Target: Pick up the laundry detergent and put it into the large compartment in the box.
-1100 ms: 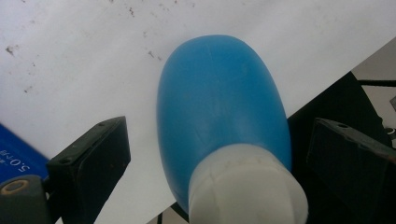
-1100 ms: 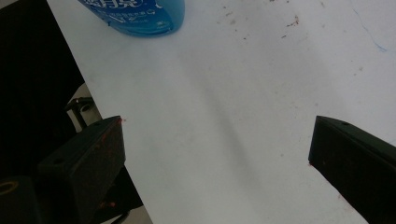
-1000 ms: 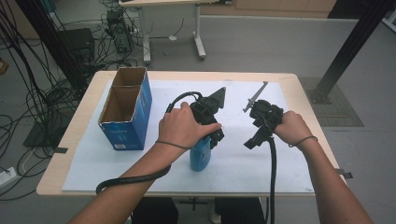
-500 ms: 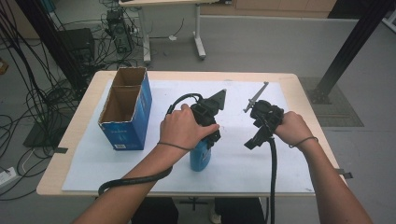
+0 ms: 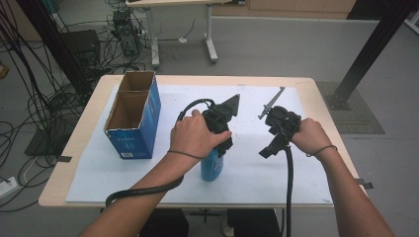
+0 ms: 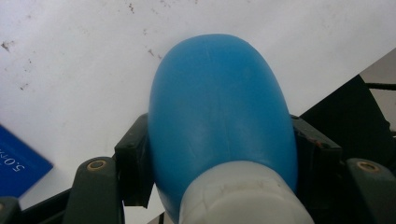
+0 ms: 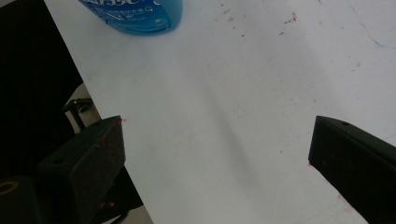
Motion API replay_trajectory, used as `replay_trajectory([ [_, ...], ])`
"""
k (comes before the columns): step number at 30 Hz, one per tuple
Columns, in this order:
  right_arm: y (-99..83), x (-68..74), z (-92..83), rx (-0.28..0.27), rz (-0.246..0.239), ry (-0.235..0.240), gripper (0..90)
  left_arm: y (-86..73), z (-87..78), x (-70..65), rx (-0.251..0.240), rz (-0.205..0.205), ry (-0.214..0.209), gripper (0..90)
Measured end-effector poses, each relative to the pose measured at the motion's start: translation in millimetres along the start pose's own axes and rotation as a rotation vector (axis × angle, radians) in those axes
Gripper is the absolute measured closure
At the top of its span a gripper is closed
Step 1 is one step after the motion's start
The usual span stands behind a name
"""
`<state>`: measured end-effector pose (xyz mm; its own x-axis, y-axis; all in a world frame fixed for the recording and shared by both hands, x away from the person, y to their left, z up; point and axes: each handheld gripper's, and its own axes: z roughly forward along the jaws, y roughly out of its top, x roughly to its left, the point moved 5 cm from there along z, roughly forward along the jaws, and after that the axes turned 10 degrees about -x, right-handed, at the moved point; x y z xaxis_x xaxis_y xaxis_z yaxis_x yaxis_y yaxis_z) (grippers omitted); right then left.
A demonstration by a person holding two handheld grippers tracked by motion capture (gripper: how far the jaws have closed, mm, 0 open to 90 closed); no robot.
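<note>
Left gripper (image 5: 222, 140) clamps blue bottle (image 5: 211, 165) from above, bottle upright on white sheet (image 5: 247, 170) near table centre. Right gripper (image 5: 269, 148) jaws spread wide, nothing between, hovering just right of bottle.

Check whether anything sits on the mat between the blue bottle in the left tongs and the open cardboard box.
Nothing visible does. The blue plastic bottle, clamped in the left tongs, has only bare white mat between it and the blue open-topped cardboard box.

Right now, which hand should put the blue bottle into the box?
Probably the left. Its gripper is already shut on the blue bottle, and the open cardboard box stands on the left side of the table. The right gripper is open and holds nothing, farther from the box.
</note>
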<state>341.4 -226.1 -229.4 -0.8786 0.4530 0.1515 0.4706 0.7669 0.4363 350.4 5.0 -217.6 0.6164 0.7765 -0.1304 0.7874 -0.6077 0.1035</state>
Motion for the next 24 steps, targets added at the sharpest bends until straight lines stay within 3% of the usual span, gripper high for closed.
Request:
replay_trajectory([
  [24, 3.9, 1.7, -0.5, 0.004, -0.004, -0.014, 3.9, -0.2, -0.1, 0.7, -0.001, 0.004, -0.002, 35.6],
])
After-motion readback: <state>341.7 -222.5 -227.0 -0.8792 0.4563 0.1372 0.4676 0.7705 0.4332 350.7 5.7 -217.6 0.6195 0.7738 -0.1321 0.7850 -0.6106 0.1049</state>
